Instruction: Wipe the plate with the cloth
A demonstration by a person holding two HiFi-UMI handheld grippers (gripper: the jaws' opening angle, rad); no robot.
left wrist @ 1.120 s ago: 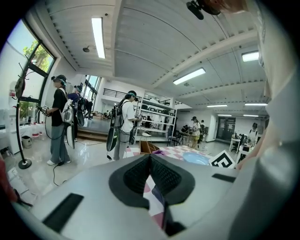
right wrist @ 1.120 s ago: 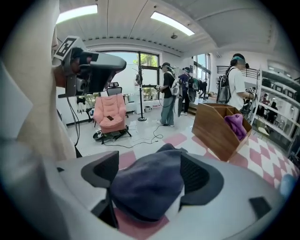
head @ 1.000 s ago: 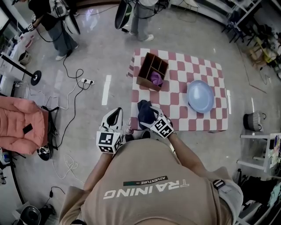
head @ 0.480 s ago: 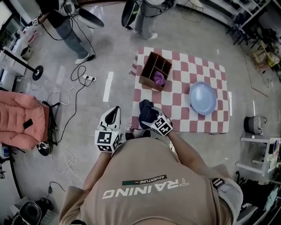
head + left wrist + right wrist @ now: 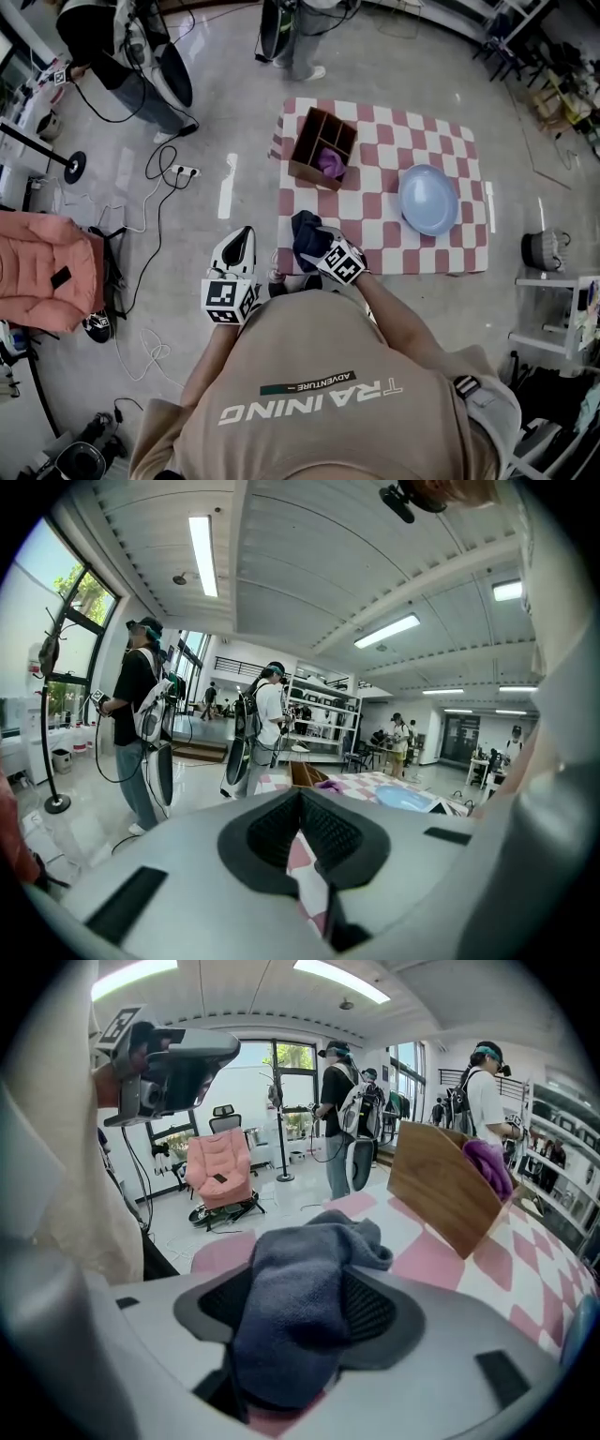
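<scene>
A dark blue cloth [image 5: 305, 236] lies bunched at the near left corner of the pink-and-white checked table [image 5: 394, 141]. My right gripper [image 5: 315, 249] points down onto it. In the right gripper view the cloth [image 5: 309, 1288] fills the gap between the wide jaws of the right gripper [image 5: 300, 1314], which are closing. The light blue plate [image 5: 428, 200] sits apart at the table's right side, and shows in the left gripper view as a blue plate [image 5: 403, 797]. My left gripper [image 5: 242, 246] hovers over the floor left of the table, the left gripper [image 5: 300, 803] tips together, nothing held.
A wooden divided box [image 5: 323, 150] with a purple cloth [image 5: 330, 162] stands at the table's far left. Two people stand beyond the table. A pink chair [image 5: 37, 281] and cables [image 5: 155, 178] are on the floor to the left.
My right gripper has sunk a little onto the dark cloth. The left gripper has stayed where it was. The people in the background have shifted.
</scene>
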